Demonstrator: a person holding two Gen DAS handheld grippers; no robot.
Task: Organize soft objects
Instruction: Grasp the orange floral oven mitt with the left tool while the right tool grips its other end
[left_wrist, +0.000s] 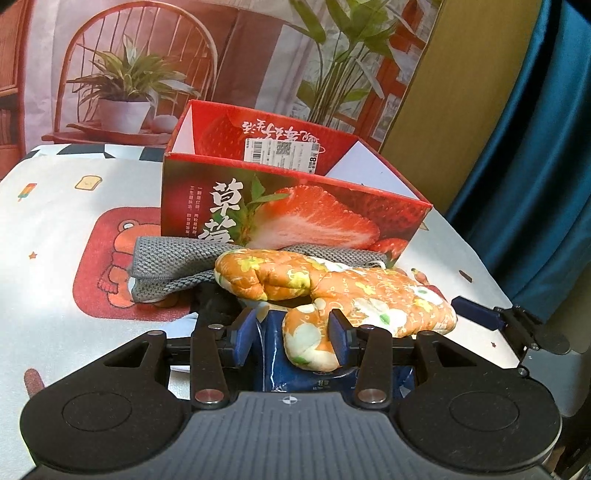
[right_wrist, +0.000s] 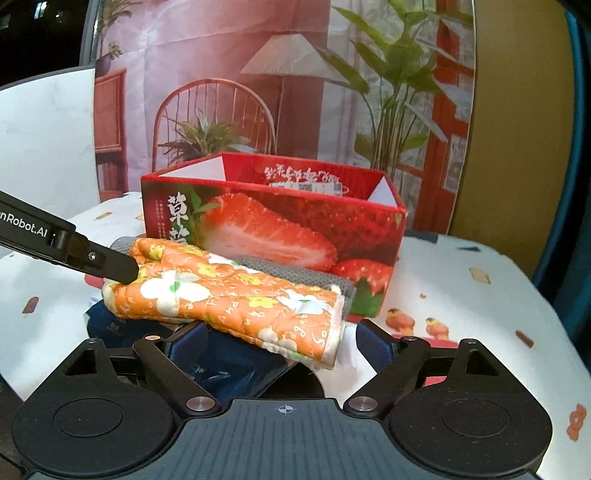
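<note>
from the left wrist, the left tool (left_wrist: 291, 334) is closed on the thumb of the orange flowered oven mitt (left_wrist: 332, 295), which lies over a grey knitted cloth (left_wrist: 177, 266) in front of the open strawberry box (left_wrist: 291, 214) on the desk (left_wrist: 55, 221).

from the right wrist, the right tool (right_wrist: 284, 343) stands wide, its pads either side of the mitt's cuff, not pressing it. the left tool (right_wrist: 122, 271) pinches the far end.
</note>
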